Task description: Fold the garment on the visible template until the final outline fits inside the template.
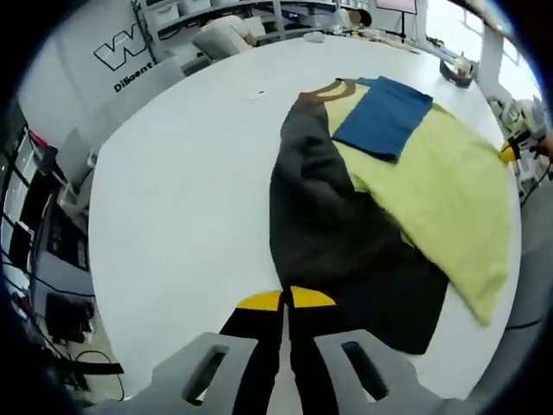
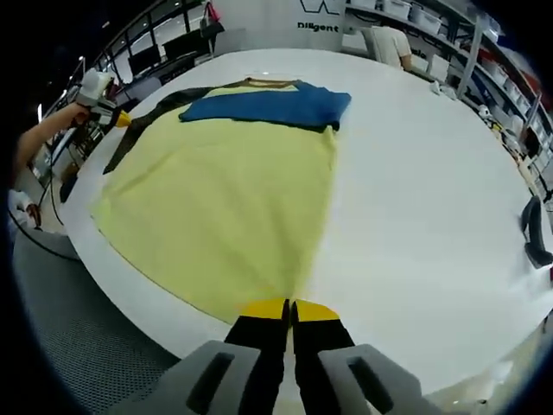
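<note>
- Yellow-green cloth, a soft flat garment [image 2: 220, 207], lies spread on the large round white bench [image 2: 415, 199], reaching close to the bench's rim on its near side in the right gripper view.
- In the left gripper view the same garment [image 1: 441, 194] shows a dark brown-black half [image 1: 324, 225] lying beside the yellow-green part, which overlaps it along one long edge.
- A blue rectangular folded cloth, the template [image 1: 384, 117], rests on top of the garment near its collar end; in the right gripper view it [image 2: 268, 105] lies across the far end of the yellow-green sheet.
- The garment spreads well past the template on every side.
- The left tongs [image 1: 285, 301] have their yellow-tipped jaws pressed together, and they sit at the near edge of the dark half; whether cloth is pinched between them cannot be told.
- The right tongs [image 2: 289, 309] are likewise closed tip to tip, right at the near hem of the yellow-green cloth; a grip on it cannot be confirmed.
- The left tongs also appear in the right gripper view at the far left [image 2: 121, 118], held by a person's hand [image 2: 86, 89] just beside the garment's dark edge.
- Shelving [image 2: 432, 17] and a person in white [image 2: 387, 43] stand beyond the bench.
</note>
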Demonstrator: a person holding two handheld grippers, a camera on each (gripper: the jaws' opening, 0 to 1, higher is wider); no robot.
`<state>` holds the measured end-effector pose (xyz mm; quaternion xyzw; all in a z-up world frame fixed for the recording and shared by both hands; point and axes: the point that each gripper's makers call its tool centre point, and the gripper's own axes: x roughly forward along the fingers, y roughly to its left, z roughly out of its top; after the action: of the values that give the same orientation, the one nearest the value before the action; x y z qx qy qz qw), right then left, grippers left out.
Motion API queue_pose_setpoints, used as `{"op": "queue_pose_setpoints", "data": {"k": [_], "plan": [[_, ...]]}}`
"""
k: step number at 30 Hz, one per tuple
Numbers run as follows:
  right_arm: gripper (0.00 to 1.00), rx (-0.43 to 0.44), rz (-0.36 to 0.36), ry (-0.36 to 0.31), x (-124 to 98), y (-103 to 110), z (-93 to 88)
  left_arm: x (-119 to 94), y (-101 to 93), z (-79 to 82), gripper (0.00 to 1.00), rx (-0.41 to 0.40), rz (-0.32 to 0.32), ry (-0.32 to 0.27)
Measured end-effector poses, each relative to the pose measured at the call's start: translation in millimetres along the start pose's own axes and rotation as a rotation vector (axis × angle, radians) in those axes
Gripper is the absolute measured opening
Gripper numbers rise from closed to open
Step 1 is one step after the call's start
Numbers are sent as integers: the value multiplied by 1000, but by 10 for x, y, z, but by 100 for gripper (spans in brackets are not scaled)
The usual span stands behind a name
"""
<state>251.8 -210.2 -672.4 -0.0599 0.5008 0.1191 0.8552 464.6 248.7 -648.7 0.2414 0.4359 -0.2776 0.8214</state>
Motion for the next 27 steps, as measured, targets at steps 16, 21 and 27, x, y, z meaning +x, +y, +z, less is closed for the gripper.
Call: {"op": "queue_pose_setpoints", "data": {"k": [16, 21, 27], "plan": [[0, -30, -31, 70, -54, -197, -162, 186, 642, -62, 1, 45, 160, 114], [0, -23, -21, 66, -50, -169, -157, 212, 698, -40, 2, -19, 174, 88], [0, 72, -9, -13, -79, -159, -60, 39, 600, -33, 14, -183, 131, -9]]}}
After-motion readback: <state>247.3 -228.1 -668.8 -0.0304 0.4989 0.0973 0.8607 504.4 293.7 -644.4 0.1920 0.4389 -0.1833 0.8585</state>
